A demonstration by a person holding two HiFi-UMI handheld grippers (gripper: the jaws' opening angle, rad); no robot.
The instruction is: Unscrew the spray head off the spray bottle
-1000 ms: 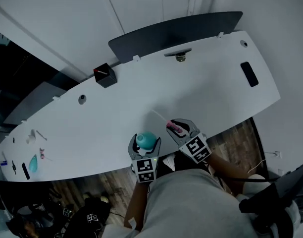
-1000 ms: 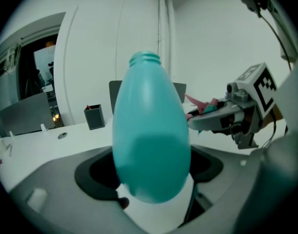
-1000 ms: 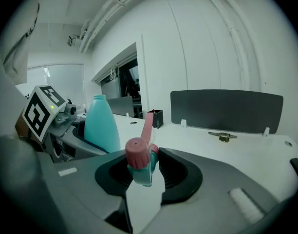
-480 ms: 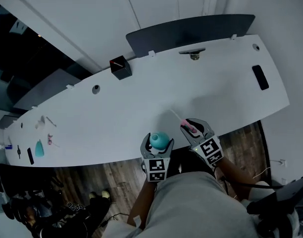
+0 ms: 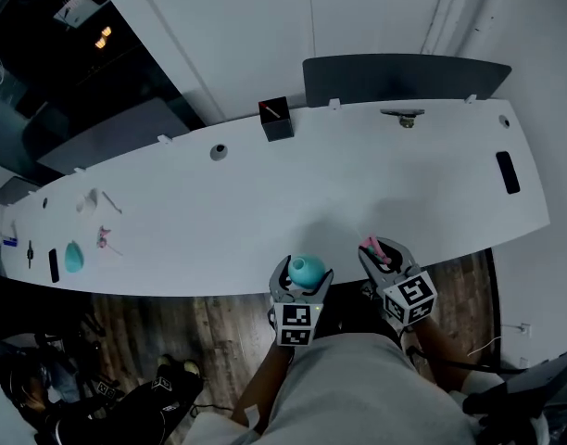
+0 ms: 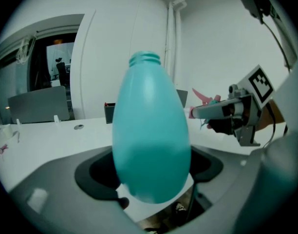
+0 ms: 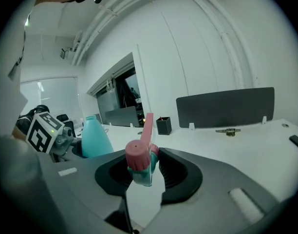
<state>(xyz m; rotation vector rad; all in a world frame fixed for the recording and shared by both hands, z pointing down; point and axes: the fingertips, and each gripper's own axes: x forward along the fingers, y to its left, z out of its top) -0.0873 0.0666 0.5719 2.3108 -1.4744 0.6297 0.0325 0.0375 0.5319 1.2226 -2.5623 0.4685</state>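
The teal spray bottle (image 5: 307,269) stands upright between the jaws of my left gripper (image 5: 300,284), which is shut on its body. Its threaded neck (image 6: 144,58) is bare, with no head on it. The bottle (image 6: 151,140) fills the left gripper view. My right gripper (image 5: 384,256) is shut on the pink spray head (image 5: 373,247), apart from the bottle and to its right. In the right gripper view the spray head (image 7: 139,157) sits between the jaws with its trigger pointing up, and the bottle (image 7: 95,138) is at the left.
The long white table (image 5: 219,211) carries a black pen cup (image 5: 276,119), a dark phone (image 5: 508,171), a metal piece (image 5: 402,116), and a second teal bottle (image 5: 73,256) far left. A dark partition (image 5: 404,72) stands behind. Both grippers hang over the near edge, above my lap.
Both grippers have shifted along the table's near edge with bottle and spray head still held; my head view has swung, so the table sits further right in the frame.
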